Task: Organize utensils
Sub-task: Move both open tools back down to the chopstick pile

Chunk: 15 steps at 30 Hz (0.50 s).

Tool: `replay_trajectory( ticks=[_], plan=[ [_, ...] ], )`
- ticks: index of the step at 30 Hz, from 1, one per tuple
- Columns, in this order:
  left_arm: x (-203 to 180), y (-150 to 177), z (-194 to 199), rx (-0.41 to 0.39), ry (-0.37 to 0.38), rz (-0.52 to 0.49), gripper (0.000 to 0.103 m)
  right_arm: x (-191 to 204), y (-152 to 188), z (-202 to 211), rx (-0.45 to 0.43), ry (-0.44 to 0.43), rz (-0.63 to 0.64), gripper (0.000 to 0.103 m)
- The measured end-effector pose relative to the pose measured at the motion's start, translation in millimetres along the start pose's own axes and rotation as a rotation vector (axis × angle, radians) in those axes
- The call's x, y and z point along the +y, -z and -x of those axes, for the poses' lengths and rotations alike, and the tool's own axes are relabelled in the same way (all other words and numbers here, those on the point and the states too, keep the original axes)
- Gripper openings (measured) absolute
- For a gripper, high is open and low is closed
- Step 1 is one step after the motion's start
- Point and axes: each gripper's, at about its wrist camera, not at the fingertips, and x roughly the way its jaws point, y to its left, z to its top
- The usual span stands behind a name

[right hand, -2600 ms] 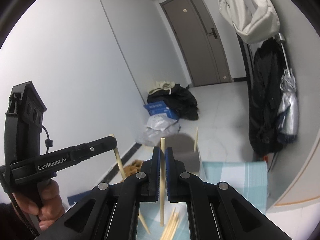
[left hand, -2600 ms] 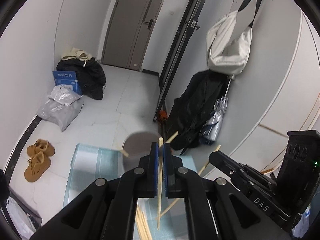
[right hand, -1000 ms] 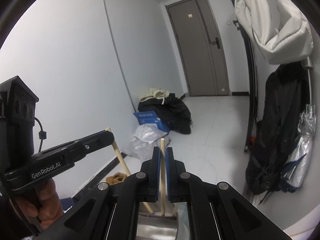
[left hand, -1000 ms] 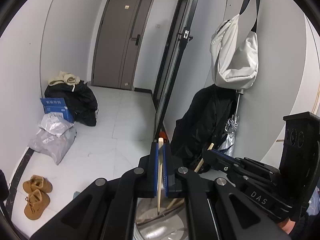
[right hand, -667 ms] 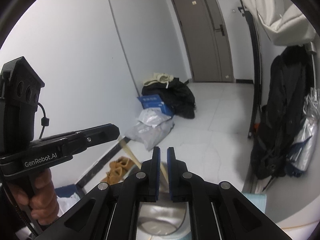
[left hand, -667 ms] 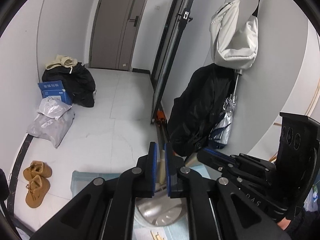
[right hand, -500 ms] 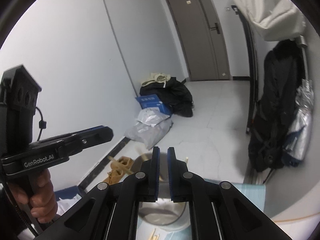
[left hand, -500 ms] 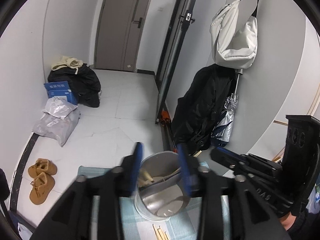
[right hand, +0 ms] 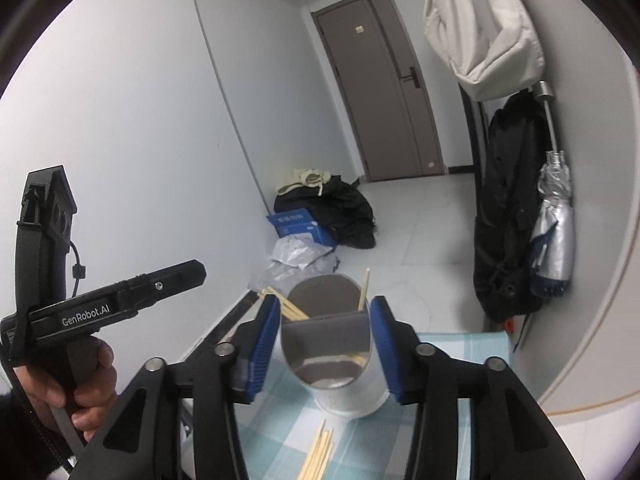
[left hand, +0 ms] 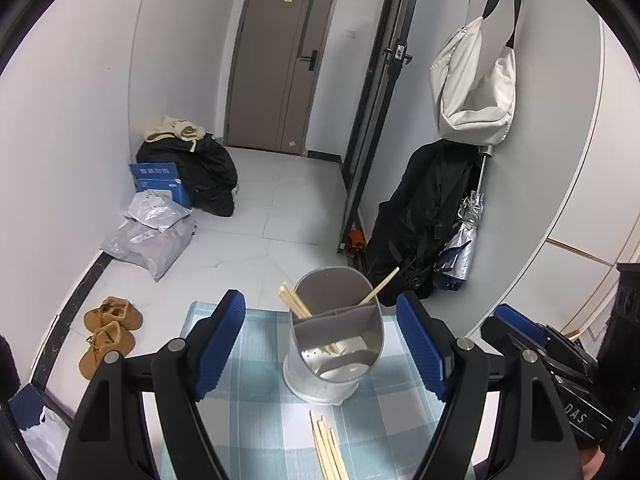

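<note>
Both grippers, left gripper (left hand: pixel 320 336) and right gripper (right hand: pixel 325 346), are opening, nothing pinched. Chopsticks (left hand: pixel 295 301) sit in the metal holder (left hand: pixel 334 364), more (left hand: pixel 329 454) on the cloth (left hand: pixel 256 432).

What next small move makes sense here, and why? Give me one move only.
Probably lower one gripper to the loose chopsticks on the checked cloth and take one. Both the left gripper and the right gripper are opening with nothing between their pads, several chopsticks already lean in the metal holder, and more lie in front of it.
</note>
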Motion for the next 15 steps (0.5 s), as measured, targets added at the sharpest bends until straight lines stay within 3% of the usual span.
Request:
replay_trajectory(
  ticks=[5, 8, 15],
  plan=[
    [-1.4, 15.1, 9.4, -0.014, -0.007, 0.011, 0.075, 3.7, 17.2, 19.1, -0.028, 0.036, 0.003, 0.06],
    [-1.4, 24.1, 13.3, -0.025, -0.016, 0.02, 0.084, 6.0, 29.2, 24.6, -0.027, 0.042, 0.008, 0.065],
    [1.4, 48.1, 20.2, -0.036, -0.029, 0.024, 0.087, 14.2, 56.5, 31.7, -0.023, 0.061, 0.022, 0.075]
  ],
)
